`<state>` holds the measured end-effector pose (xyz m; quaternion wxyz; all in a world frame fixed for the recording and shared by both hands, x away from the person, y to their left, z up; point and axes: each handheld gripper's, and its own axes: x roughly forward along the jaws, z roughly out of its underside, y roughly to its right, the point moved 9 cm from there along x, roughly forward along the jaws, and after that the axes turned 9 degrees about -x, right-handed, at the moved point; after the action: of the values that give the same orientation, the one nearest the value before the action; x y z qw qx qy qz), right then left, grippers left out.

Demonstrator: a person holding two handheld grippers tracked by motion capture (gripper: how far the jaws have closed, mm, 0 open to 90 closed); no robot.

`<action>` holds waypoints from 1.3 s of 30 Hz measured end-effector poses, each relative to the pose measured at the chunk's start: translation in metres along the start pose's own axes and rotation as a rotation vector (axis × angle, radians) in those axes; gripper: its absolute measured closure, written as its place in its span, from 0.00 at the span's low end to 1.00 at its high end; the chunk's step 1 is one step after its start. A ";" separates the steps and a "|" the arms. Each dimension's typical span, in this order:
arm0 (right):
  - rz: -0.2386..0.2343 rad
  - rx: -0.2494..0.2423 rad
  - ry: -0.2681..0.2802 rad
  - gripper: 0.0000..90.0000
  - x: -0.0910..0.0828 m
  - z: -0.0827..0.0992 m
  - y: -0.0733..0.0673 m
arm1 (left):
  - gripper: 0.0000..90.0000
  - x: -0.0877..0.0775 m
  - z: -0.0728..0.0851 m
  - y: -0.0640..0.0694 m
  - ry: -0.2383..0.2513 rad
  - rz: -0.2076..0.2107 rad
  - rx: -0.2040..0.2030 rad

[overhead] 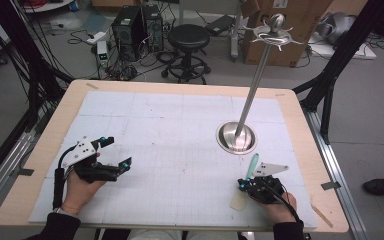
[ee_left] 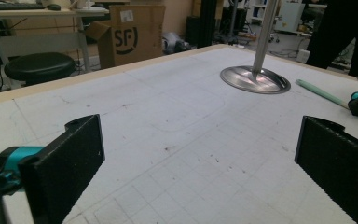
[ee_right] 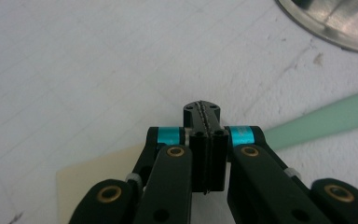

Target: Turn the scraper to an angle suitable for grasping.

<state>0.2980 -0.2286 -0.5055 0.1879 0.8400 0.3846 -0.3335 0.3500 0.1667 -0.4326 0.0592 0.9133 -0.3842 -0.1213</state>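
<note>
From above, the right gripper (overhead: 244, 183) sat over a mint-handled spatula (overhead: 252, 163) near the steel stand base (overhead: 236, 137). The left gripper (ee_left: 196, 163) stood wide open, holding nothing. The right gripper view showed jaws pressed together, gripping nothing visible, above the spatula.

Lab, computer towers (overhead: 137, 30), floor cables (overhead: 80, 37), cardboard boxes (overhead: 292, 30)
</note>
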 end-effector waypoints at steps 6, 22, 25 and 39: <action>-0.007 0.010 -0.017 1.00 -0.013 0.012 0.000 | 0.02 0.000 -0.001 -0.001 0.004 0.000 -0.005; 0.102 0.113 0.043 1.00 -0.043 0.027 0.032 | 0.02 0.002 -0.001 0.000 0.004 0.005 -0.001; 0.153 0.165 0.034 1.00 -0.045 0.040 0.050 | 0.02 0.002 0.000 0.001 0.002 0.003 0.001; 0.178 0.156 0.017 1.00 -0.033 0.040 0.071 | 0.02 0.002 0.001 0.002 -0.006 0.005 0.005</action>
<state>0.3205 -0.3138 -0.5059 0.1475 0.8857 0.2827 -0.3374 0.3495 0.1640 -0.4332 0.0561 0.9121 -0.3869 -0.1231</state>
